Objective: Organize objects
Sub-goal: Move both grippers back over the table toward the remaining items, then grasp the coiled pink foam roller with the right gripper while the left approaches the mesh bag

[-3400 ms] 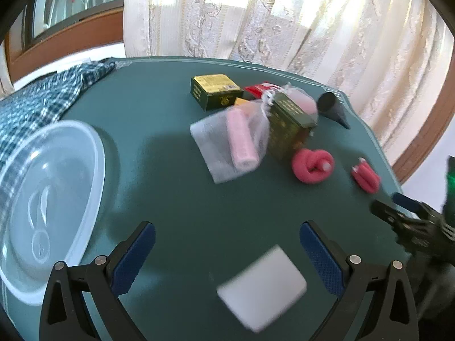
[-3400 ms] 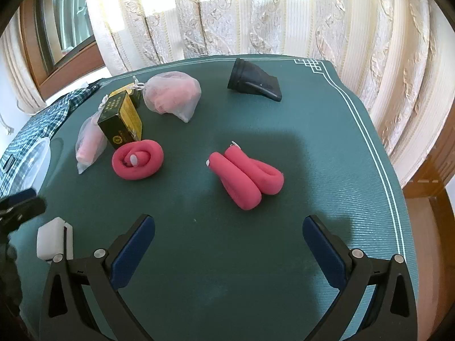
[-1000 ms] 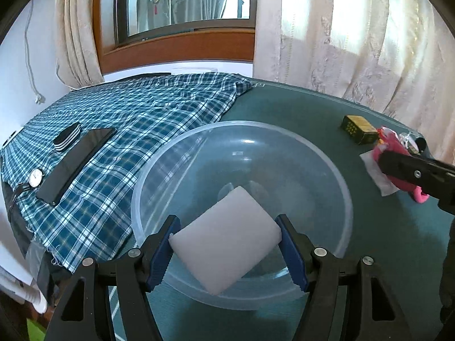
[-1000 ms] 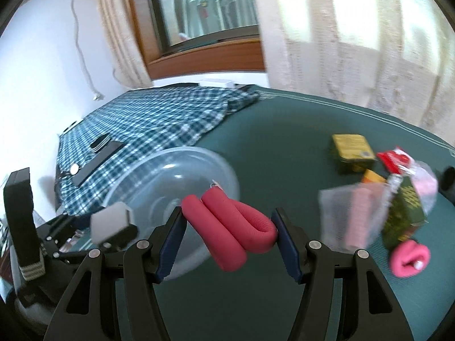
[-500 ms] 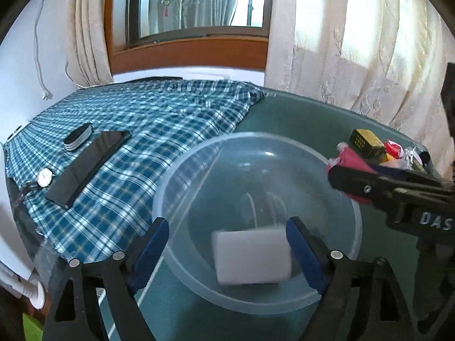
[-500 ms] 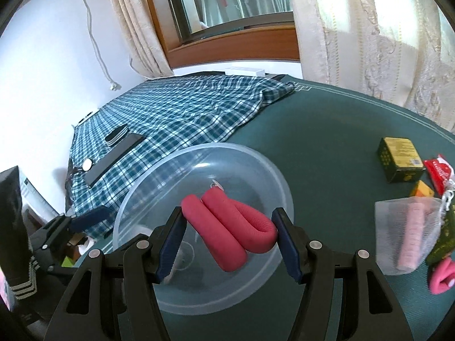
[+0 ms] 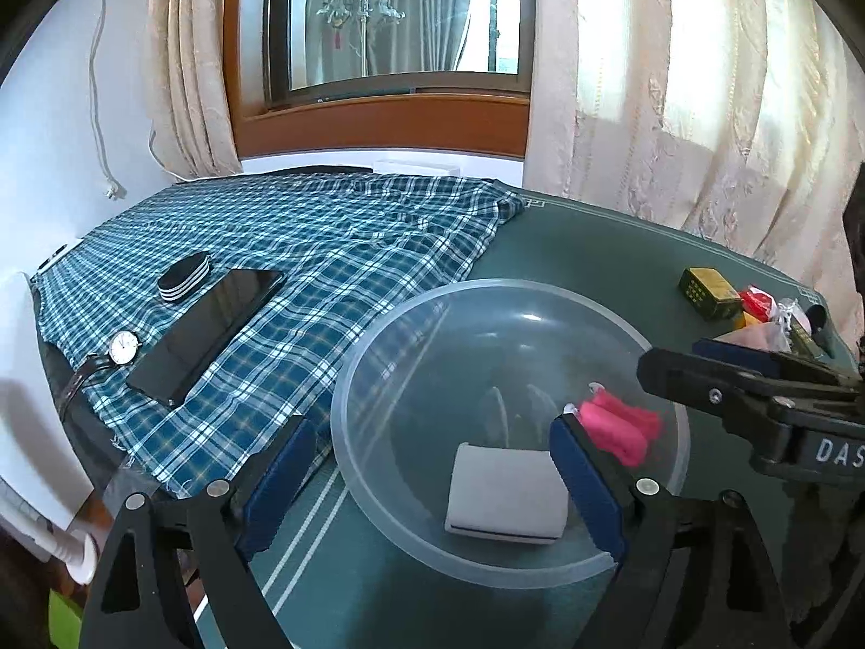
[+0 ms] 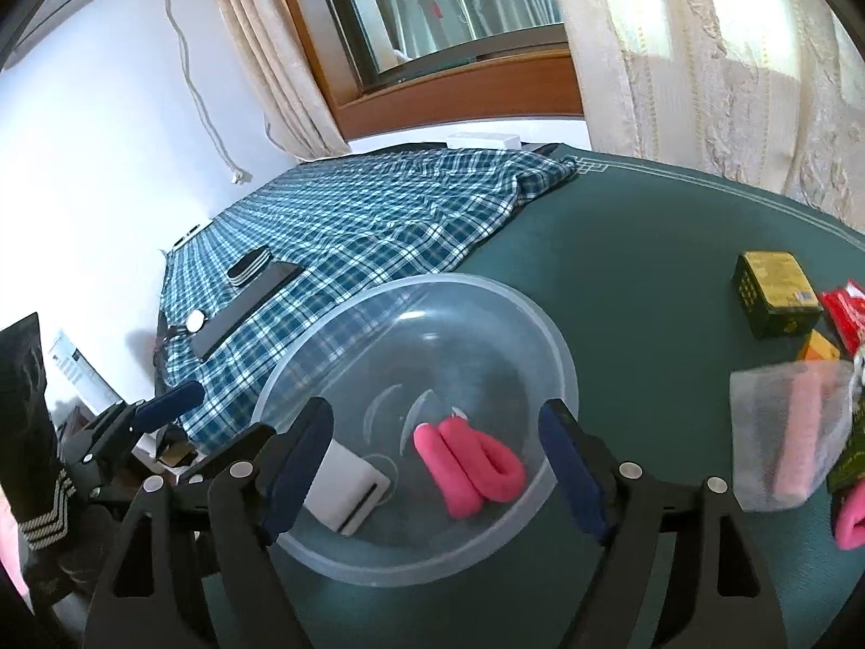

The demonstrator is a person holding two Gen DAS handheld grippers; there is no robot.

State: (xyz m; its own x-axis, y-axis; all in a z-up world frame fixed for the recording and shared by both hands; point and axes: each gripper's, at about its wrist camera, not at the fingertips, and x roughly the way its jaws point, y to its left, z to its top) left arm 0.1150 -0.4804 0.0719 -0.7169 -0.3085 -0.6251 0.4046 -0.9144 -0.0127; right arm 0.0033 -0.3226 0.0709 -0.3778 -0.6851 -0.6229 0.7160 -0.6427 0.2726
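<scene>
A clear plastic bowl (image 7: 373, 357) (image 8: 546, 324) sits on the green table. Inside it lie a white block (image 7: 505, 492) (image 8: 351, 492) and a folded pink foam roll (image 7: 619, 424) (image 8: 470, 465). My left gripper (image 7: 432, 481) stands open at the bowl's near rim, holding nothing. My right gripper (image 8: 438, 459) is open above the bowl, the pink roll lying loose between its fingers' line of sight. The right gripper's fingers (image 7: 746, 373) reach in from the right in the left wrist view.
A plaid cloth (image 7: 335, 249) (image 8: 389, 227) carries a phone (image 7: 208, 332), a watch (image 7: 121, 349) and a striped case (image 7: 184, 276). To the right lie a dark green box (image 8: 776, 300) (image 7: 708, 292), a mesh bag with a pink roll (image 8: 794, 438), red packets (image 8: 846, 308) and another pink roll (image 8: 851, 519).
The right gripper opened and let the pink roll drop into the bowl. The white block, let go half a second ago, has settled at the bowl's bottom. Left gripper stays open.
</scene>
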